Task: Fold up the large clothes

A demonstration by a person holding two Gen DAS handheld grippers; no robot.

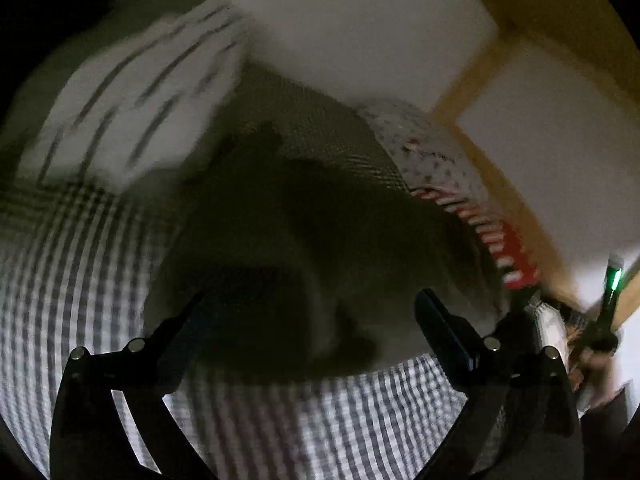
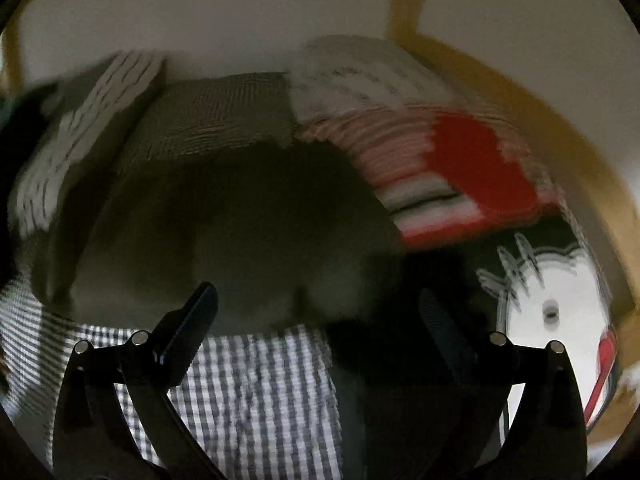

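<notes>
Checked sheet (image 2: 256, 392) lies nearest, under both grippers, grey-and-white gingham, rumpled. Left gripper (image 1: 312, 312) hangs above it with jaws spread wide, nothing between them. Right gripper (image 2: 320, 304) the same: jaws wide apart, empty.

Garment (image 1: 280, 240) sits just beyond the fingertips in both views, a dark grey-olive heap on the sheet, its far part showing a fine knit or woven texture. Motion blur and poor light hide any collar, sleeve or hem; cannot tell what kind of garment it is.

Far left, a striped pillow (image 1: 132, 104). Far right, red-and-white cloth (image 2: 460, 168) touching the garment's edge. Near right, a cartoon-print cushion (image 2: 552, 304).

Handling, as a judgement: soft, limp, moderately heavy for cloth, will sag and drag. Not slippery, not fragile. Best taken at two edge points or corners well apart, one per gripper, pinching a single layer clear of the sheet beneath.
</notes>
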